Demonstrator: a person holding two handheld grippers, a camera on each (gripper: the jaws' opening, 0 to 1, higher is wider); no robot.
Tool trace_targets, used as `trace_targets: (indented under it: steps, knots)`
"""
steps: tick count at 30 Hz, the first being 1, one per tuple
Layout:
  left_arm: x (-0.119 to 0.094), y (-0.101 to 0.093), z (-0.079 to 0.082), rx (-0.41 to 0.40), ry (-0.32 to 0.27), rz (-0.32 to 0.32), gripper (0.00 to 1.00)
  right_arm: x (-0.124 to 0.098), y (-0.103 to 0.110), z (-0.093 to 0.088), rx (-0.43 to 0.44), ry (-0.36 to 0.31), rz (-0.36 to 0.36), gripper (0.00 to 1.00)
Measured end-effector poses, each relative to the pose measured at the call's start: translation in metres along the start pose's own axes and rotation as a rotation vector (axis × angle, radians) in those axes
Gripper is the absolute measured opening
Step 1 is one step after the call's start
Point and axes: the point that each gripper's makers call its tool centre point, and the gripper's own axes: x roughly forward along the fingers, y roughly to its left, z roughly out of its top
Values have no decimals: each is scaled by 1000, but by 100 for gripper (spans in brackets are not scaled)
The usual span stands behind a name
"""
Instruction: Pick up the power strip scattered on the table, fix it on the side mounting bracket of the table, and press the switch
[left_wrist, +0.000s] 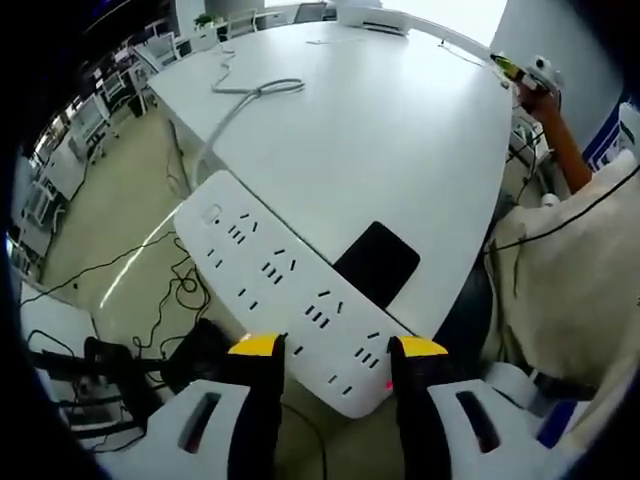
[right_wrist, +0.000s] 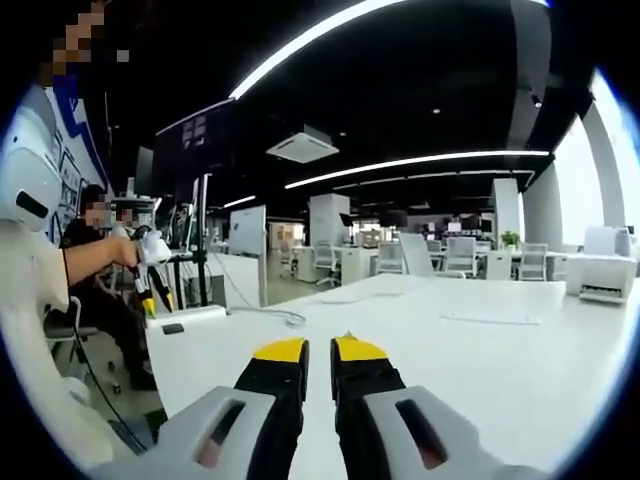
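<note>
My left gripper (left_wrist: 337, 350) is shut on the near end of a long white power strip (left_wrist: 270, 275). The strip hangs along the edge of the white table (left_wrist: 400, 130), over the floor. A red light (left_wrist: 388, 385) glows at its near end, beside the right jaw. Its grey cable (left_wrist: 245, 95) loops up onto the tabletop. A black flat rectangle (left_wrist: 376, 262) lies on the table beside the strip. My right gripper (right_wrist: 320, 350) is shut on nothing above the table (right_wrist: 480, 370). The right gripper (left_wrist: 515, 70) shows small at the far edge, and the left gripper (right_wrist: 152, 290) with the strip (right_wrist: 185, 317) at the left.
Loose cables (left_wrist: 170, 295) and black gear (left_wrist: 110, 365) lie on the floor below the strip. A person in beige (left_wrist: 570, 270) stands at the table's right side. A seated person (right_wrist: 95, 300), office chairs (right_wrist: 460, 255) and a white printer (right_wrist: 605, 275) are around the table.
</note>
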Motion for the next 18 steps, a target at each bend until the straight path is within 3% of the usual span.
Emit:
trace_targets:
  steps: [18]
  knots:
    - [0, -1, 0, -1, -5, -1, 47, 8, -1, 3, -8, 5, 16, 0]
